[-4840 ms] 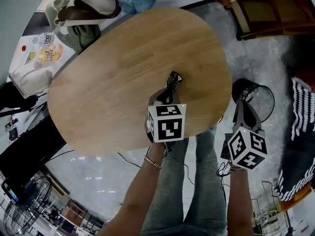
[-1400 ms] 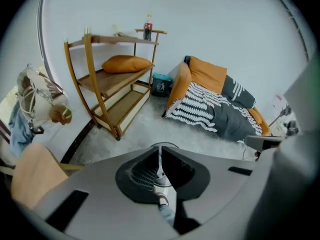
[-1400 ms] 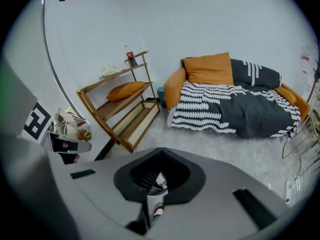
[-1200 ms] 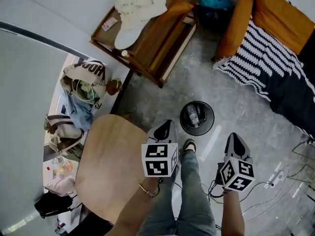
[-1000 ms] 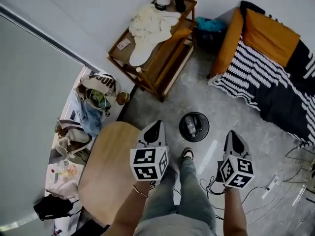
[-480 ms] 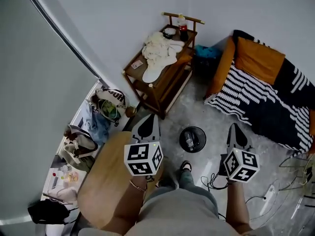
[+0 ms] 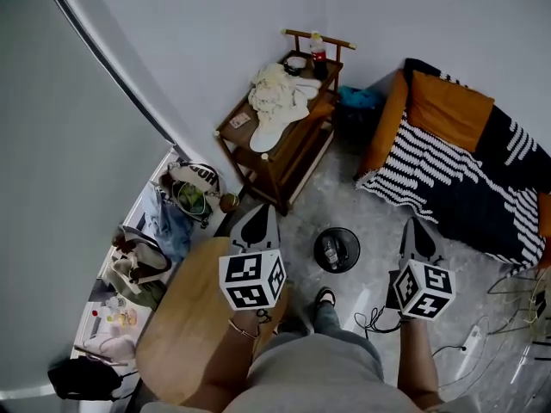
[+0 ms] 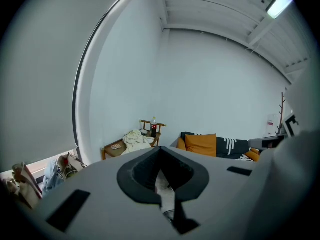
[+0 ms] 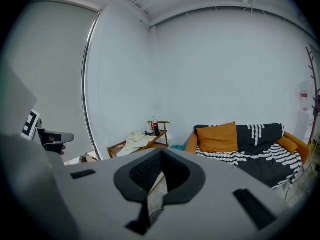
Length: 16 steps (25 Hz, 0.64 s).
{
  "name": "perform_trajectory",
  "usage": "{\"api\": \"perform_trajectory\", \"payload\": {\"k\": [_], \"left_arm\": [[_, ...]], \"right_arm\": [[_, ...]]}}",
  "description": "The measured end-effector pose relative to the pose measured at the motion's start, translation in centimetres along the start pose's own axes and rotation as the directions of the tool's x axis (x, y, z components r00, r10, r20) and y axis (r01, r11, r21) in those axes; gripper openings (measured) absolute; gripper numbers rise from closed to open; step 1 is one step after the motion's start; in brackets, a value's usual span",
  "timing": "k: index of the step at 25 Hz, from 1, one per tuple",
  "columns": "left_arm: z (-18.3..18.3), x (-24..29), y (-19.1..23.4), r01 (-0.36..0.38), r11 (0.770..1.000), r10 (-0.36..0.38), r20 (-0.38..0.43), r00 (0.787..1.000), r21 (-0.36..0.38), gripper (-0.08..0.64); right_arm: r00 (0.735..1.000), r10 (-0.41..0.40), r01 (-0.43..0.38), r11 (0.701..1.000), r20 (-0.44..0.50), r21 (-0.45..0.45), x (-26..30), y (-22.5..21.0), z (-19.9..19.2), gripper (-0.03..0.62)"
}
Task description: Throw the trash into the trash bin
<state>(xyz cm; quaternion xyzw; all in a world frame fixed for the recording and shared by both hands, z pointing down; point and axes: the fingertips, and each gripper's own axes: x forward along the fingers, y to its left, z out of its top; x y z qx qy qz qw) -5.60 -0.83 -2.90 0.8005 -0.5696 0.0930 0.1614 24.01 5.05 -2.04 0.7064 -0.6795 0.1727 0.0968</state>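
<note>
The left gripper is held pressed together, empty. The small, crumpled, silvery-dark trash lies inside the round black mesh trash bin on the floor. It is judged light and soft, best pinched at a raised fold. The right gripper is likewise closed on nothing.

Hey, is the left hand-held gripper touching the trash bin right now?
Apart. The head view shows a strip of bare floor between the left hand-held gripper and the rim of the trash bin.

Floor: we saw the trash bin standing on it.
Rack: we saw pale cloth and a bottle on top.
</note>
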Motion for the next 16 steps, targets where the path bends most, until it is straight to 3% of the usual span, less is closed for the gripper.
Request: {"api": "perform_trajectory", "payload": {"k": [16], "left_arm": [[-0.4,-1.2,0.4,-0.031,0.999,0.031,0.008,0.999,-0.043,0.018]], "right_arm": [[0.999,-0.006,0.005,1.000,0.031,0.017,-1.2,-1.1,1.2,0.005]]}}
